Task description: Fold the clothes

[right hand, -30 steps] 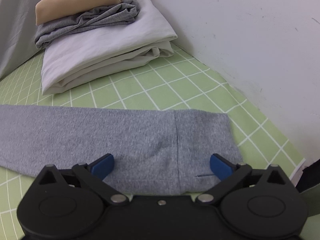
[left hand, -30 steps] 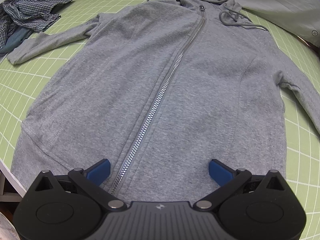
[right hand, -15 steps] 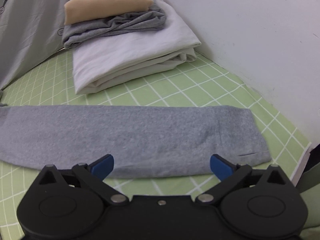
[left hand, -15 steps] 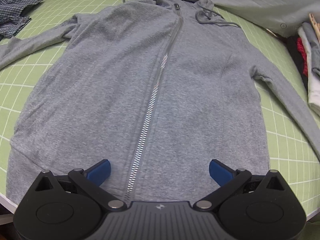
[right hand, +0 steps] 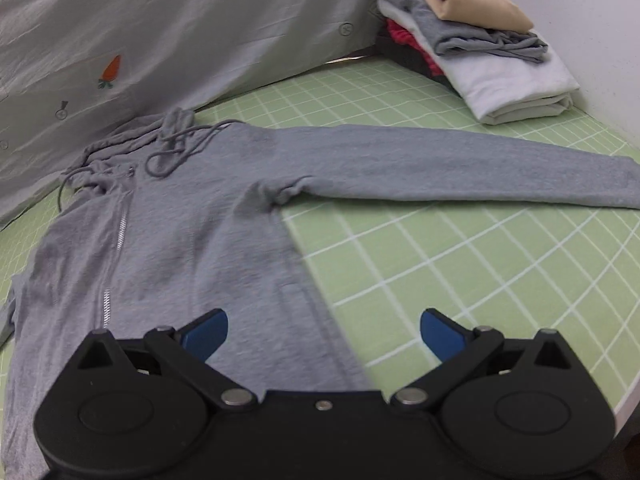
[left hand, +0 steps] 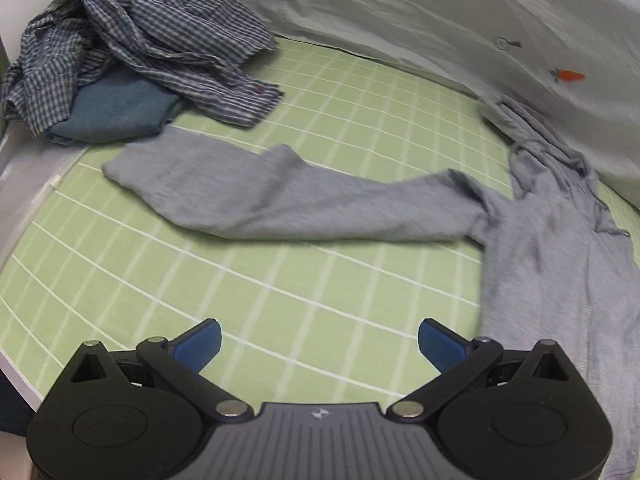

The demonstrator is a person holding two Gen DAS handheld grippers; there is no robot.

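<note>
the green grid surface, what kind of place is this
Probably a home laundry-folding spot: a green grid mat with a grey hoodie spread flat, a stack of folded clothes by the wall, and a crumpled checked shirt waiting.

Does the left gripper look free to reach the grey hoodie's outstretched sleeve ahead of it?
Probably yes: the left gripper is open, and only bare green grid mat lies between it and the grey hoodie's sleeve.
</note>
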